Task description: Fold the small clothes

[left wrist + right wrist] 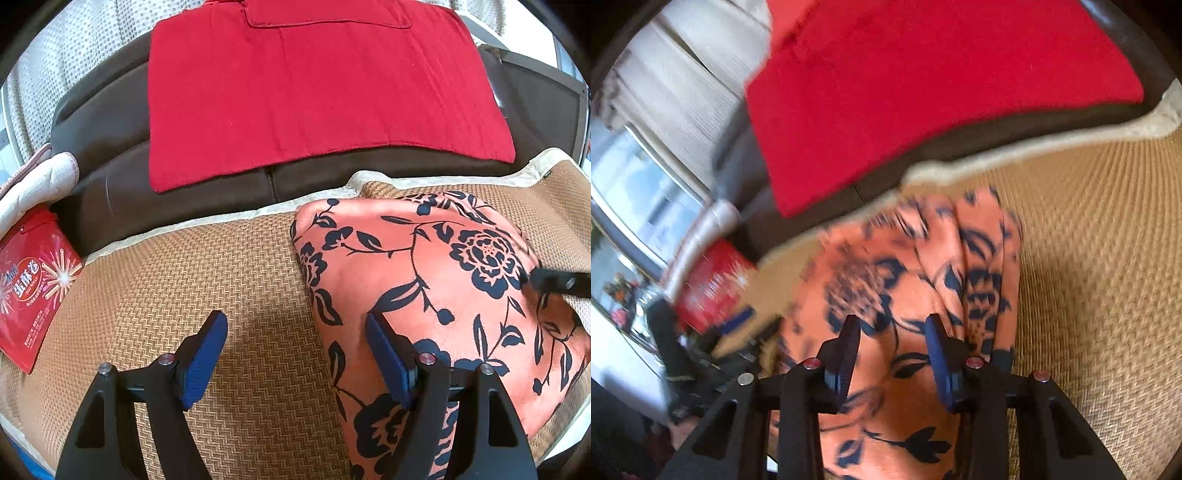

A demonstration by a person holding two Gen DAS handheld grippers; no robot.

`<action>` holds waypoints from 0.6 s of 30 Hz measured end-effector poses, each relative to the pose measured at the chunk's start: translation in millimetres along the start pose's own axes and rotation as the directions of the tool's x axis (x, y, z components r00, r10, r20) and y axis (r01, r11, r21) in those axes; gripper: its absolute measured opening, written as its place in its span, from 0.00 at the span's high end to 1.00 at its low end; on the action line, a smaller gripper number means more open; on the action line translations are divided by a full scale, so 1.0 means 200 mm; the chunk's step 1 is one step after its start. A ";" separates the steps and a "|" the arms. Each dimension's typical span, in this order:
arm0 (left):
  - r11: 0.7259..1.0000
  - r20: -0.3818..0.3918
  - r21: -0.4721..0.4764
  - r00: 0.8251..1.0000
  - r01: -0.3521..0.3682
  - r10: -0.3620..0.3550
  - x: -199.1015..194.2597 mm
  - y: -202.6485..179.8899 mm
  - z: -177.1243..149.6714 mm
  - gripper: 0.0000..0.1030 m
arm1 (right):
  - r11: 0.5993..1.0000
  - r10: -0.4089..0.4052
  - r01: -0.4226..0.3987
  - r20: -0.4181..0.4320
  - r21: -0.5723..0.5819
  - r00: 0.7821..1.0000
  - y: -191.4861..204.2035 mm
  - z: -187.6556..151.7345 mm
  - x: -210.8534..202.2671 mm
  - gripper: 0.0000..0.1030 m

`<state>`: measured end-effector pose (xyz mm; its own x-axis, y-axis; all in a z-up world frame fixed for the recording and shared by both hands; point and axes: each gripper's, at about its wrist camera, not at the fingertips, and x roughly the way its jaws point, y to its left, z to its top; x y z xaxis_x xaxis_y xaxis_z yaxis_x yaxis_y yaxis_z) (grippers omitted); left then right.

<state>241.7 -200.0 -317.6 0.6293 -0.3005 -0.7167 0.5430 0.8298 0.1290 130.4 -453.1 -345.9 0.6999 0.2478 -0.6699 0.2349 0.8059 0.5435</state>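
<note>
Here, floral garment [436, 295] on mat [221, 280], left gripper [295, 332] open

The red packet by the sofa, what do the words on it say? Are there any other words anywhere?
"蛋酥卷" in big characters on the red packet, seen in the left wrist view.
Small print beneath it on the packet: too small to read.
Logo above the big characters: too blurred to read.
The same packet in the right wrist view: all blurred.
The orange flowered cloth and the red cloth carry no words.
</note>
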 end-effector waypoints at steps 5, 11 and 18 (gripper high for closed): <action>1.000 0.000 -0.008 1.000 -0.004 0.004 0.01 0.00 0.01 0.25 | 0.999 0.024 -0.024 0.013 0.028 1.000 -0.02 0.02 -0.01 0.61; 1.000 0.015 -0.029 1.000 -0.002 0.002 -0.01 0.00 0.02 0.25 | 0.995 0.052 -0.064 0.161 0.073 0.986 -0.06 0.04 -0.17 0.33; 0.999 0.038 -0.041 0.999 0.007 -0.005 -0.03 -0.02 0.04 0.25 | 0.989 0.021 -0.048 0.186 0.142 0.982 -0.15 0.06 -0.21 0.33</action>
<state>240.3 -204.4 -309.0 0.6470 -0.3222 -0.6910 0.5237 0.8465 0.0956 101.1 -493.6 -327.7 0.8176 0.1603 -0.5531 0.2946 0.7087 0.6410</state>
